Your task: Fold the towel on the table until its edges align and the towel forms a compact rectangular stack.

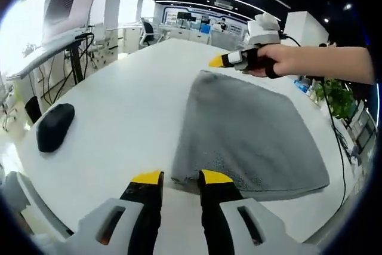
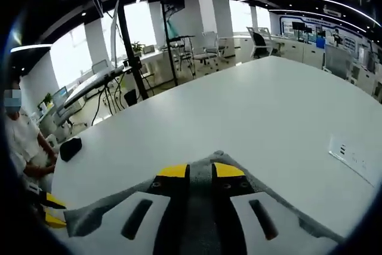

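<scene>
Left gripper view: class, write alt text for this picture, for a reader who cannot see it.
A grey towel lies spread on a white table, its near corner between the yellow-tipped jaws of the left gripper. At the towel's far edge a hand holds the right gripper. A black mouse sits to the left.

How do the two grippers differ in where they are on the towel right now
The left gripper sits at the towel's near edge, jaws slightly apart with nothing clearly between them. The right gripper is at the far corner, jaws nearly closed over cloth. Both have yellow tips.
</scene>
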Demonstrator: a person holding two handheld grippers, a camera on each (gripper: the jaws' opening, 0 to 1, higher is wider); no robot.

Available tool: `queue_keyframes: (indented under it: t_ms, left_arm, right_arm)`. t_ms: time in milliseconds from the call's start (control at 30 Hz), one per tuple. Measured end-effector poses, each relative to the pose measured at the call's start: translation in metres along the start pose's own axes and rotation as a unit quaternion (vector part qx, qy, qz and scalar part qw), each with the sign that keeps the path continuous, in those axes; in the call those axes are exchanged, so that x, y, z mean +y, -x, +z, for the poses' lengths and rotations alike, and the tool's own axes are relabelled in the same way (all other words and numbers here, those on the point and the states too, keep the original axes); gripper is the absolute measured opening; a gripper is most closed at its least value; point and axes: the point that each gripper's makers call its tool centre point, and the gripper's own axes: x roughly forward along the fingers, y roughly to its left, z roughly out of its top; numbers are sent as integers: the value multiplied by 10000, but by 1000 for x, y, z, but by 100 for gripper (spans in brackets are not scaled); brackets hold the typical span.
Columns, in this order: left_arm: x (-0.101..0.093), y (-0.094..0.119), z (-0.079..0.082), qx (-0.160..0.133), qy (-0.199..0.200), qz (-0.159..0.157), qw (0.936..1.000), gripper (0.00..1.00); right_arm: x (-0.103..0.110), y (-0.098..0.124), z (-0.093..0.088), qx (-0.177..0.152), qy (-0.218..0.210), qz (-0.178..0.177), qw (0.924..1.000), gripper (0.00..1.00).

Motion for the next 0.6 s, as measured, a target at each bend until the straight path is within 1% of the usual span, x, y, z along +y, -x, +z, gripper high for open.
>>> queue_keyframes:
  t_ms: [133, 267, 300, 367, 433, 533, 600]
  left_arm:
    - [-10, 1, 6, -49, -193, -86, 9998, 33]
    - [-18, 0, 11, -112, -377, -225, 9990, 41]
    - [-24, 2, 14, -133, -417, -265, 9987, 43]
    - [-27, 1, 14, -150, -478, -325, 9982, 46]
    - [-36, 3, 16, -131, -537, -397, 9977, 50]
    - [-46, 6, 18, -120, -619, -498, 9968, 56]
    - [-54, 9, 18, -120, -665, -599, 9959, 57]
  right_arm:
    - [-6, 5, 0, 30, 3, 6, 10000, 17]
    - [-7, 14, -2, 105, 69, 48, 9999, 23]
    - [-8, 17, -4, 149, 106, 59, 9998, 25]
    - [-9, 22, -6, 182, 108, 62, 9998, 27]
    - [-10, 30, -9, 233, 118, 60, 9996, 29]
    - [-17, 36, -14, 329, 138, 59, 9993, 31]
    - [-19, 47, -18, 362, 164, 64, 9992, 31]
